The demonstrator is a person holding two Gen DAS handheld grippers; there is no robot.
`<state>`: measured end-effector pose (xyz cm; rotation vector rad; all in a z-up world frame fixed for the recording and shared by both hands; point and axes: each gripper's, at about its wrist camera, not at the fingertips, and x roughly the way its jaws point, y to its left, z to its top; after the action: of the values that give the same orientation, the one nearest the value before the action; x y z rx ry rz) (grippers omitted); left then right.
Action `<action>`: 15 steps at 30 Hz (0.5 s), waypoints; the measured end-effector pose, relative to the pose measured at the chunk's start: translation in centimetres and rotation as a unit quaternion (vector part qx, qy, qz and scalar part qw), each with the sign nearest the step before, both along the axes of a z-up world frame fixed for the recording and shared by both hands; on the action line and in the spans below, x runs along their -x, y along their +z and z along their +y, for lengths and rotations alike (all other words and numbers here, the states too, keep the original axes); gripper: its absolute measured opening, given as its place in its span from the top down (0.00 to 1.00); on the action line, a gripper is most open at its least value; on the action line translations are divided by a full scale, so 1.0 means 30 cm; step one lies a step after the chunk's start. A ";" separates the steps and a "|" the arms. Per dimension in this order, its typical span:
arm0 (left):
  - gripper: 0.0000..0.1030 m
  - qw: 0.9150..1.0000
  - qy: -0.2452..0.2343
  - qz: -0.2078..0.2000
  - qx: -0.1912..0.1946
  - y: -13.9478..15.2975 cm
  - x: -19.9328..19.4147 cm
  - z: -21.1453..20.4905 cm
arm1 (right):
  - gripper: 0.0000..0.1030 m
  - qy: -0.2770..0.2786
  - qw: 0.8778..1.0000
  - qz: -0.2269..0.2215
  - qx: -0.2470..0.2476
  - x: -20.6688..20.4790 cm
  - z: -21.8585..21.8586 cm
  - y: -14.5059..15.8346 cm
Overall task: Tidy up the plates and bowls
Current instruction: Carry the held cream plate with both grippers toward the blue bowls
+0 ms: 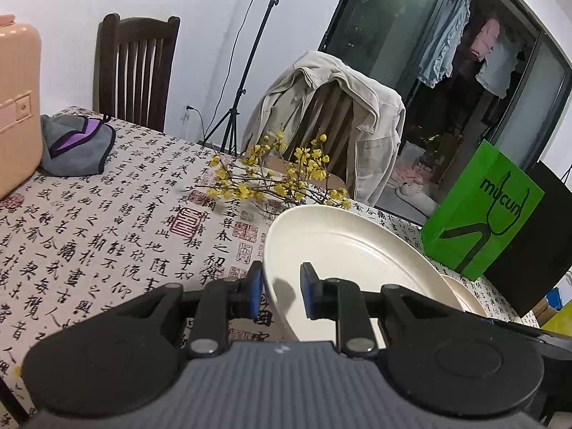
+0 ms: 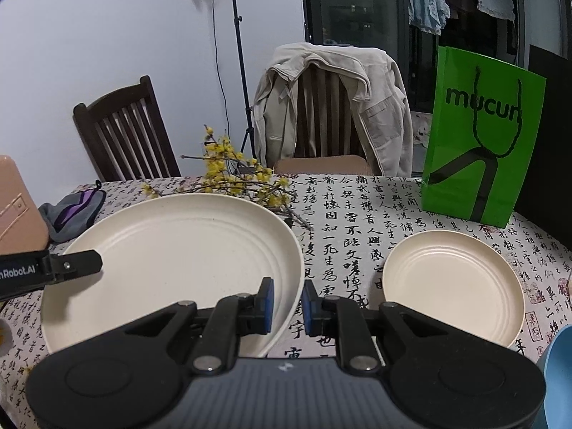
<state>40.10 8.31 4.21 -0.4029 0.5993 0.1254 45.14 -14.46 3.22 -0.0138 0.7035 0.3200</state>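
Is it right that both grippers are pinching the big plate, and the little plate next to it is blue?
Not quite. The little plate is cream, not blue, as the right wrist view shows. The rest holds: the left gripper and the right gripper are both pinching the rim of the big plate.

A calligraphy-print tablecloth (image 2: 357, 214) bears a small cream plate (image 2: 452, 282), green bag (image 2: 482, 136), flowering twigs (image 2: 232, 178), grey cloth (image 2: 71, 211).
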 end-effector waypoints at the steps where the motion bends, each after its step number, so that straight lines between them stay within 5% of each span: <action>1: 0.79 1.000 0.000 0.000 0.000 0.002 0.008 0.001 | 0.85 0.001 1.000 -0.001 0.000 0.008 0.002 0.002; 15: 0.78 1.000 0.006 -0.005 -0.009 0.022 0.136 -0.009 | 0.85 0.007 1.000 -0.005 -0.009 0.118 0.001 0.012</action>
<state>36.03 8.05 4.86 -0.3898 0.5854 0.1408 41.61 -14.42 3.59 -0.0034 0.6903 0.3394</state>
